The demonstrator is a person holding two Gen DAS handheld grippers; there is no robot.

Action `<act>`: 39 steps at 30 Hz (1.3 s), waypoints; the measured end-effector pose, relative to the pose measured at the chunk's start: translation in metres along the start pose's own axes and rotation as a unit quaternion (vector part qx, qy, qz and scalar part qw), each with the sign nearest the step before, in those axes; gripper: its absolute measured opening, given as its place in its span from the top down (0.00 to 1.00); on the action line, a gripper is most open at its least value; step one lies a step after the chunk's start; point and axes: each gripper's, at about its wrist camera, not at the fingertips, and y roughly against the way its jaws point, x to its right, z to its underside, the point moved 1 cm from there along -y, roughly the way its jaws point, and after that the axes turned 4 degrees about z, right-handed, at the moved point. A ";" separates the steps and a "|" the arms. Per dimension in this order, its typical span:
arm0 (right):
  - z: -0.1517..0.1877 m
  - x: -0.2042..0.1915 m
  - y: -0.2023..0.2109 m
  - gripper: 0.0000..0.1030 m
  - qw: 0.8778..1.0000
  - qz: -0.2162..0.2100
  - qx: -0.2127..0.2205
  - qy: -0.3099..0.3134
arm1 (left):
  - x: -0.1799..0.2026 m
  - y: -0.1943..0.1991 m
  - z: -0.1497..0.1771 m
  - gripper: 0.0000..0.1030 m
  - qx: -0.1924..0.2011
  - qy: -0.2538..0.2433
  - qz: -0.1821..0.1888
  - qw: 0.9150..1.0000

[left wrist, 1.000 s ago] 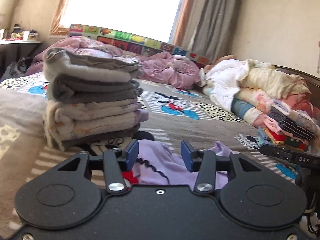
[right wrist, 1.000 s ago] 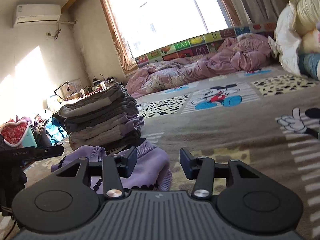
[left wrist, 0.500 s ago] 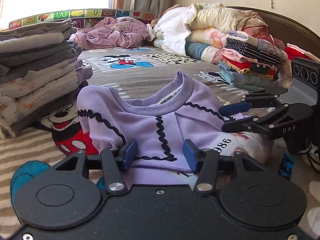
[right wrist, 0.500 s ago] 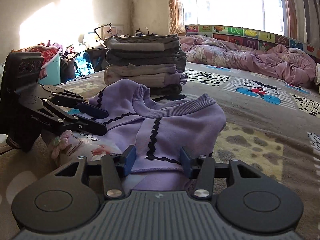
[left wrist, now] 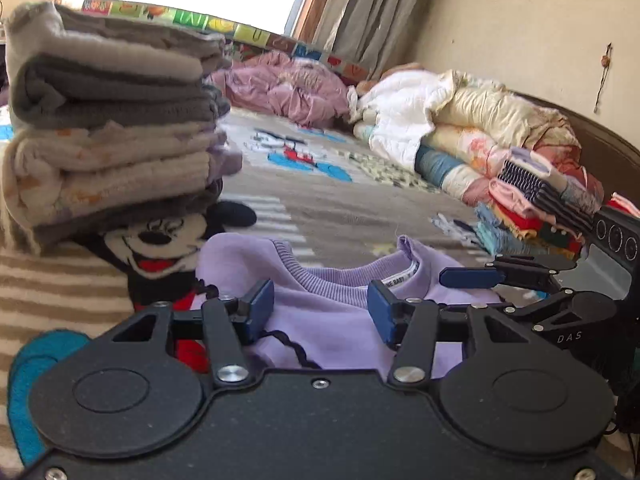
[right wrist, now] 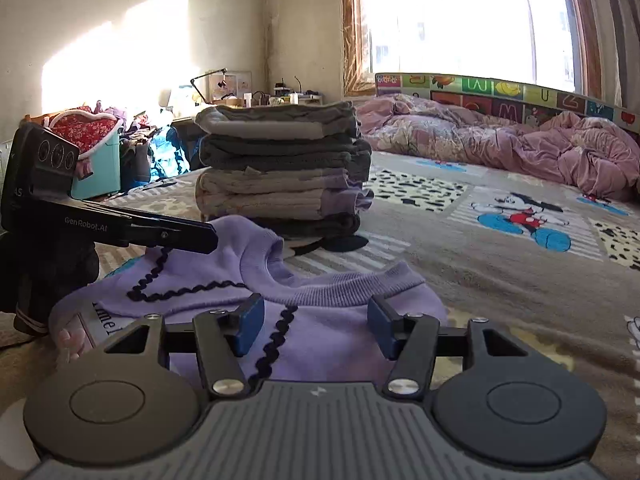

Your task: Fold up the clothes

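Lilac sweatshirt (left wrist: pixel 320 312) with black wavy trim lies on the cartoon-mouse blanket (left wrist: pixel 60 280), neckline facing up, right in front of both grippers. In the left wrist view the left gripper (left wrist: pixel 320 312) sits low over it with its blue pads spread apart and the fabric showing between them, not pinched; it has been opening a bit. The right gripper (left wrist: pixel 472 278) pokes in at 3 o'clock over the shirt's shoulder. From the right wrist view, the right gripper (right wrist: pixel 316 326) is also over the sweatshirt (right wrist: pixel 320 332), and its jaws have just been opening wider, cloth between them but no squeeze. The left gripper (right wrist: pixel 188 236) reaches in from 9 o'clock. A stack of folded clothes (right wrist: pixel 280 176) stands just beyond the collar at 12 o'clock. A pile of unfolded laundry (left wrist: pixel 532 184) sits toward 2 o'clock in the left view.
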 end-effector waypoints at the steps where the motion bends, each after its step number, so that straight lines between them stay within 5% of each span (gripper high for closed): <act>1: 0.007 0.003 -0.003 0.42 1.000 -0.003 -0.006 -0.008 | -0.001 -0.004 0.001 0.51 -0.009 0.003 0.000 1.000; 6: 0.014 0.008 -0.007 0.42 0.999 -0.011 -0.018 -0.029 | -0.008 -0.007 0.003 0.51 -0.021 0.026 0.013 0.999; 12: 0.008 0.000 0.014 0.43 1.000 0.018 0.022 -0.012 | 0.008 0.019 -0.003 0.51 0.016 -0.013 0.013 1.000; 16: 0.009 -0.016 0.044 0.42 0.999 0.019 0.038 0.029 | 0.029 0.047 -0.005 0.51 0.034 -0.062 0.045 0.996; 19: 0.018 -0.026 0.057 0.42 0.998 0.003 0.037 0.047 | 0.039 0.052 0.010 0.51 0.007 -0.104 0.089 0.991; 22: 0.026 -0.024 0.049 0.40 0.999 -0.009 0.016 0.030 | 0.047 0.043 0.035 0.51 -0.052 -0.149 0.092 0.983; 31: 0.035 -0.016 0.034 0.38 0.999 -0.028 -0.021 -0.002 | 0.037 0.036 0.036 0.49 -0.059 -0.119 0.115 0.984; 35: 0.029 -0.018 0.051 0.38 1.000 -0.019 0.011 -0.011 | 0.039 0.054 0.027 0.45 -0.021 -0.105 0.098 0.989; 39: 0.023 -0.006 0.070 0.29 0.995 0.005 0.043 -0.088 | 0.018 0.082 0.020 0.29 0.051 0.029 0.058 0.997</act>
